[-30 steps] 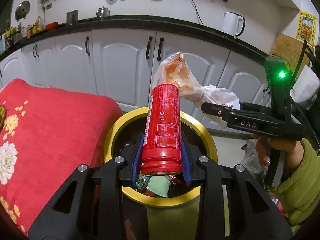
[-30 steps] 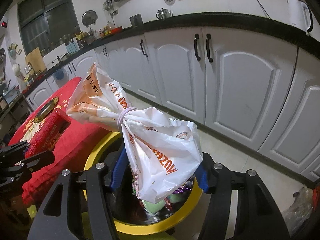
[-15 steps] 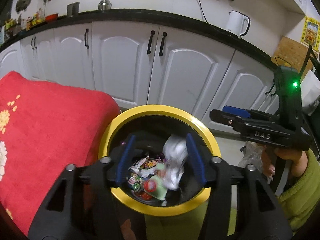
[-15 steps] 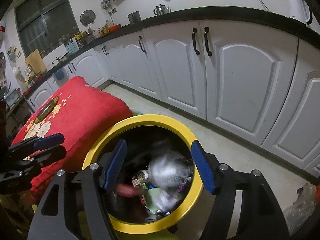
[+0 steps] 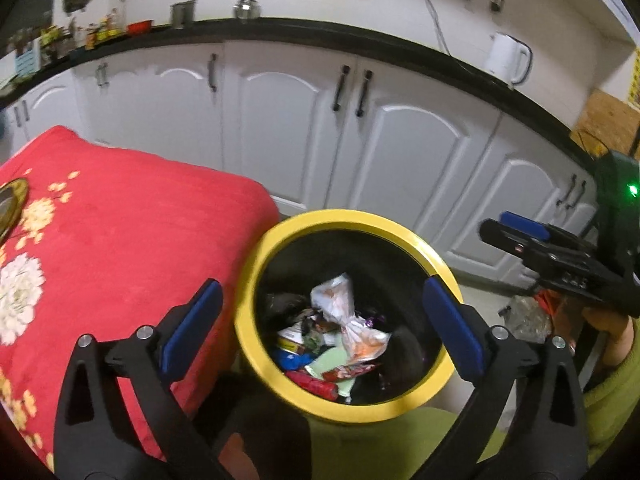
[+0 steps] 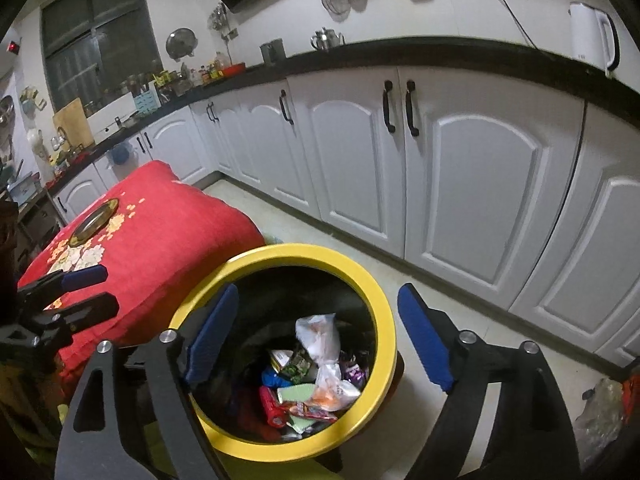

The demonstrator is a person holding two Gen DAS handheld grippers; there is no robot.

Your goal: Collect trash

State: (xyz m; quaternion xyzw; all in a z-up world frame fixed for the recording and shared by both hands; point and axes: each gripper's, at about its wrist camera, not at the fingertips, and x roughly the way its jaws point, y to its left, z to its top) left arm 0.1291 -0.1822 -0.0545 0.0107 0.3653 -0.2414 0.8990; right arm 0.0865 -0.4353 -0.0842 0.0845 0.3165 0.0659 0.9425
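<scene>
A black trash bin with a yellow rim stands on the floor below both grippers; it also shows in the right wrist view. Inside lie a tied white plastic bag, a red can and several wrappers. My left gripper is open wide and empty above the bin. My right gripper is open wide and empty above the bin; it also shows in the left wrist view at the right.
A table with a red flowered cloth stands left of the bin, touching it. White cabinets under a black counter run behind. A white kettle stands on the counter. A clear bag lies on the floor right.
The left gripper opened and let the red can fall into the bin. The right gripper opened and let the tied bag fall into the bin. Both grippers have opened wider and drawn back.
</scene>
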